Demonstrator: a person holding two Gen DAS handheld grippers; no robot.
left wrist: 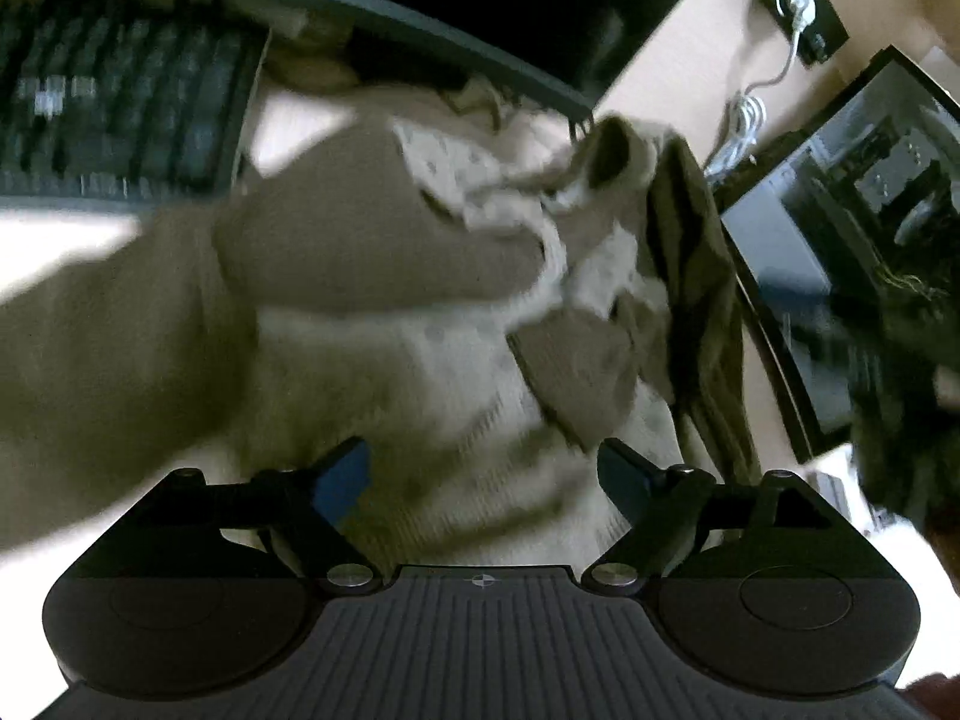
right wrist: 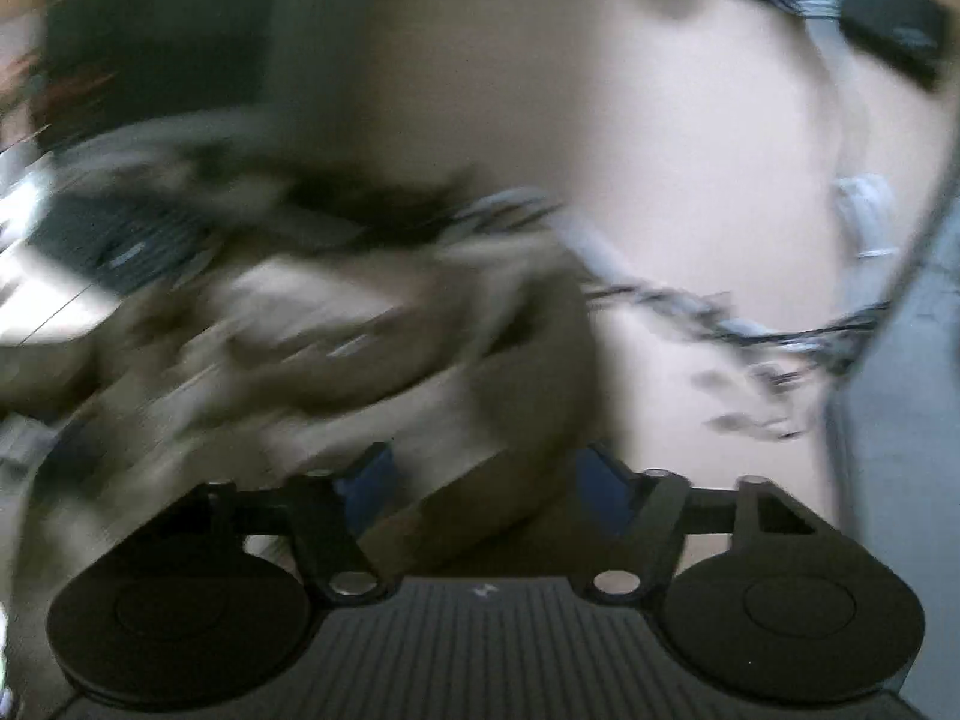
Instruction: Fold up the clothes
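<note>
A crumpled cream and beige knit sweater [left wrist: 384, 324] fills the middle of the left wrist view, with a brown sleeve [left wrist: 120, 324] stretched to the left and a darker olive fold [left wrist: 696, 276] on the right. My left gripper [left wrist: 483, 477] hovers over the sweater's ribbed part, open, with nothing between its blue-padded fingers [left wrist: 342, 480]. The right wrist view is heavily blurred. There the beige garment [right wrist: 372, 330] lies left of centre, and my right gripper [right wrist: 483, 480] is open above its near edge.
A black keyboard [left wrist: 120, 108] sits at the upper left beyond the sweater. A dark monitor or frame [left wrist: 840, 252] leans at the right. White cables [left wrist: 744, 126] and a plug [left wrist: 798, 0] hang on the tan wall. Blurred cables [right wrist: 720, 312] cross the tan surface.
</note>
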